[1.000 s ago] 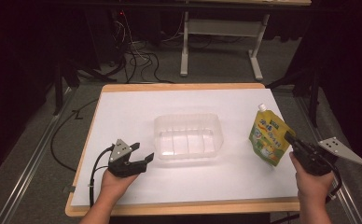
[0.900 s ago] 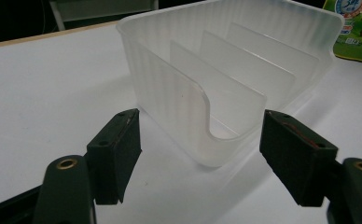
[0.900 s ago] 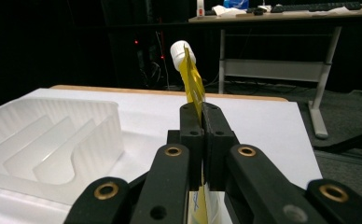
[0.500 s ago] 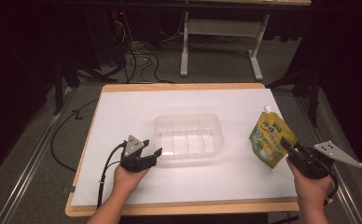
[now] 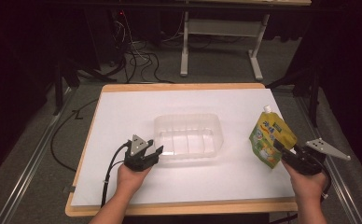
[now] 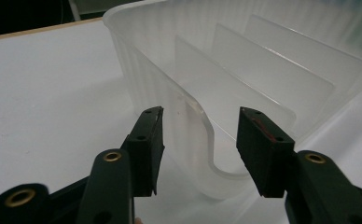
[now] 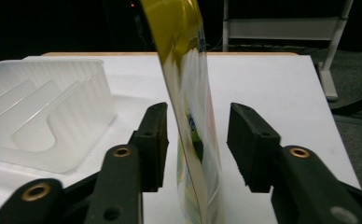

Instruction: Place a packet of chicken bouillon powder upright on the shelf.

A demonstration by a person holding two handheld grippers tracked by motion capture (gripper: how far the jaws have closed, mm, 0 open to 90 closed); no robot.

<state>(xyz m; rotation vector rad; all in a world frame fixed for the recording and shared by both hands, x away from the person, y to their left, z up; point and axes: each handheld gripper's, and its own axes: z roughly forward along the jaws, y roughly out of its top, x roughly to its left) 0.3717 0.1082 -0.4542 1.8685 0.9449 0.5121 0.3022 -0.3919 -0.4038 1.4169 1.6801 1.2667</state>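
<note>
A clear tub (image 5: 187, 137) sits in the middle of the white bench (image 5: 123, 116). The tub has thin walls inside that split it into slots.

The left hand-held gripper (image 5: 152, 154) is at the tub's near left corner. In the left gripper view its jaws stand apart, one on each side of the tub's wall (image 6: 188, 135). The jaws have just been closing, but the pads do not press on the wall yet.

A yellow pouch (image 5: 270, 140) with a white cap stands on the bench, well to the right of the tub. It leans a little.

The right hand-held gripper (image 5: 281, 150) is at the pouch's near side. In the right gripper view the pouch (image 7: 188, 107) stands between its jaws. The jaws have just been opening. The left pad is very close to the pouch, and there is a gap at the right pad, so the pouch is not squeezed
</note>
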